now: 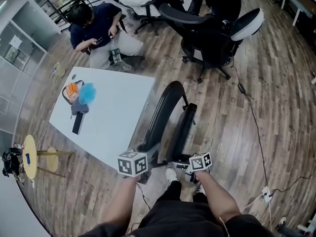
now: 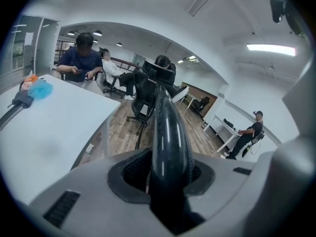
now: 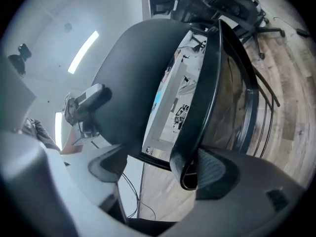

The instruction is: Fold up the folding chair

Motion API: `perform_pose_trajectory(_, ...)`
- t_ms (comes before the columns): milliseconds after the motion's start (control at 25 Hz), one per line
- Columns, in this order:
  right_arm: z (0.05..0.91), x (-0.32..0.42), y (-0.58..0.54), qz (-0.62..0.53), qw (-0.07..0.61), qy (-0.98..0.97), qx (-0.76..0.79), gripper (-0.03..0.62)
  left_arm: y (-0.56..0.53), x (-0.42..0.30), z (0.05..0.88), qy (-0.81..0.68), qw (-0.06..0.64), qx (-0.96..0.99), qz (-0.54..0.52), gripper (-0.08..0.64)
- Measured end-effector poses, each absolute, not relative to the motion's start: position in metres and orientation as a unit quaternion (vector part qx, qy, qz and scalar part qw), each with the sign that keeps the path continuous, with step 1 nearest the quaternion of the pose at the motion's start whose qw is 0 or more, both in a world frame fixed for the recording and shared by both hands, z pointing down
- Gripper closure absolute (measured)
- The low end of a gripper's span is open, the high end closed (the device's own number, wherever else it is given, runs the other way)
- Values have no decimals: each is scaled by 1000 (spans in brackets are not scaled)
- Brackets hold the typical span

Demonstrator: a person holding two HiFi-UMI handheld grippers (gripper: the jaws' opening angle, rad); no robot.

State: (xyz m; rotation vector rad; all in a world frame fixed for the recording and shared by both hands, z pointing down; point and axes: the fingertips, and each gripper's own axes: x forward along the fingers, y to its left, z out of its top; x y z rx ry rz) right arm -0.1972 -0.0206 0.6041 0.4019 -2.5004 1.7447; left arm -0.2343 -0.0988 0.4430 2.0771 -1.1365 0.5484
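The black folding chair (image 1: pixel 168 113) stands nearly folded on the wood floor, its two curved panels close together beside the white table. My left gripper (image 1: pixel 144 156) is at the near end of the larger panel. In the left gripper view that panel's rim (image 2: pixel 167 127) runs up between the jaws of the left gripper (image 2: pixel 168 177), which is shut on it. My right gripper (image 1: pixel 187 165) is at the foot of the thinner panel (image 3: pixel 210 83). In the right gripper view the right gripper (image 3: pixel 163 168) is open: the thin panel's edge lies against one pad (image 3: pixel 217 171), and the other pad stands well apart.
The white table (image 1: pixel 116 120) sits left of the chair with an orange and blue bundle (image 1: pixel 80 93) and a dark object (image 1: pixel 78 124). A seated person (image 1: pixel 96 28) and black office chairs (image 1: pixel 217 33) are beyond. A yellow stool (image 1: pixel 30 154) stands left; a cable (image 1: pixel 256 132) crosses the floor right.
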Motion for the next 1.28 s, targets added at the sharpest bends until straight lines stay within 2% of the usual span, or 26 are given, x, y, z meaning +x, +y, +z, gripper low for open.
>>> perform_pose_trajectory(160,598,-224,-29,558,46,-823,95,161,-101,-236,440,-431,352,804,209,433)
perform_pose_trajectory(320,594,-245,-38,564,31,-821,84,161,-101,-238,438,-409,372,811,194,393)
perform_pose_trajectory(880,595,-307,-66,562,34,-825,48,161,-129,-297,444,-414,377,808,183,397)
perform_pose_trajectory(1280,600,-359,-88,573,38,-817,44,161,-156,-362,456,-428,365,805,190,429)
